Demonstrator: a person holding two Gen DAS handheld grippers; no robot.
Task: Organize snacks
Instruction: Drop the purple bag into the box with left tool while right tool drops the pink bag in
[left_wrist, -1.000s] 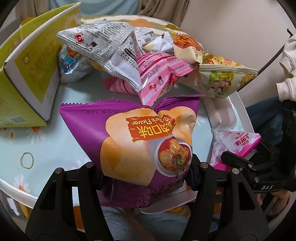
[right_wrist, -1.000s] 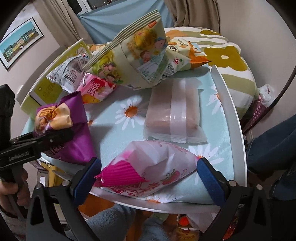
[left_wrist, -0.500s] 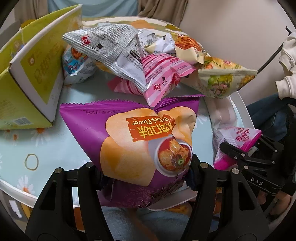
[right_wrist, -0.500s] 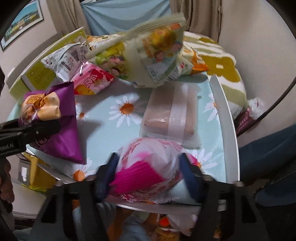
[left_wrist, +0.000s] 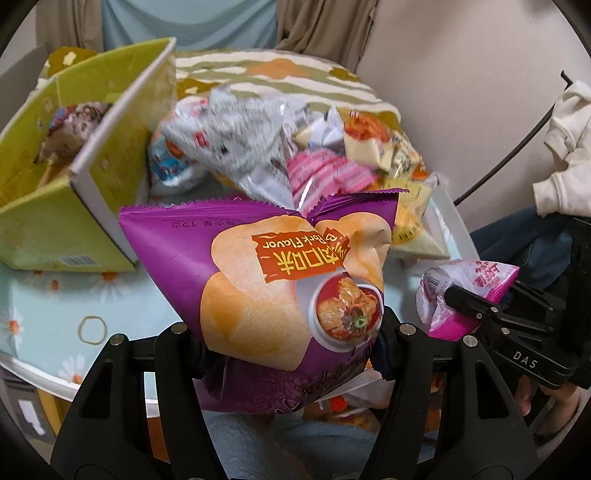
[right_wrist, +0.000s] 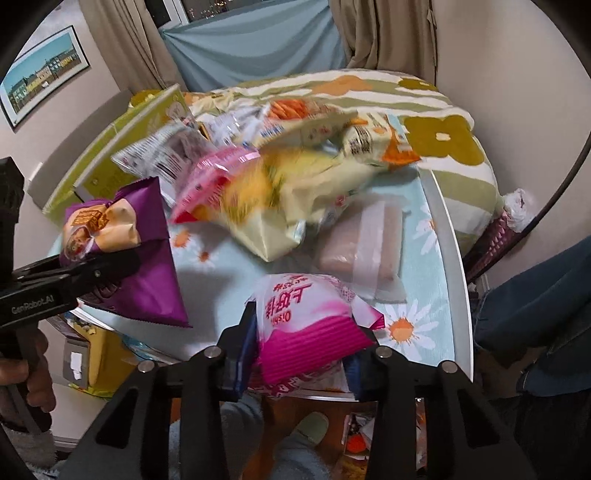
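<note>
My left gripper (left_wrist: 290, 343) is shut on a purple chip bag (left_wrist: 258, 273) and holds it above the table's near edge. The same purple chip bag (right_wrist: 122, 251) shows at the left of the right wrist view, clamped by the left gripper (right_wrist: 107, 267). My right gripper (right_wrist: 301, 347) is shut on a pink and white snack bag (right_wrist: 306, 317), lifted just over the front rim. In the left wrist view that pink snack bag (left_wrist: 465, 291) sits at the right in the right gripper (left_wrist: 469, 302).
A yellow-green open box (left_wrist: 74, 177) with snacks inside stands at the table's left. A pile of snack bags (left_wrist: 295, 155) fills the back of the daisy-print table (right_wrist: 417, 332). A clear wrapped pinkish pack (right_wrist: 364, 247) lies at the right. A person's leg (right_wrist: 535, 314) is beside the rim.
My right gripper closed on the pink snack bag and lifted it off the table. The left gripper rose with the purple bag, so the box's inside came into view.
</note>
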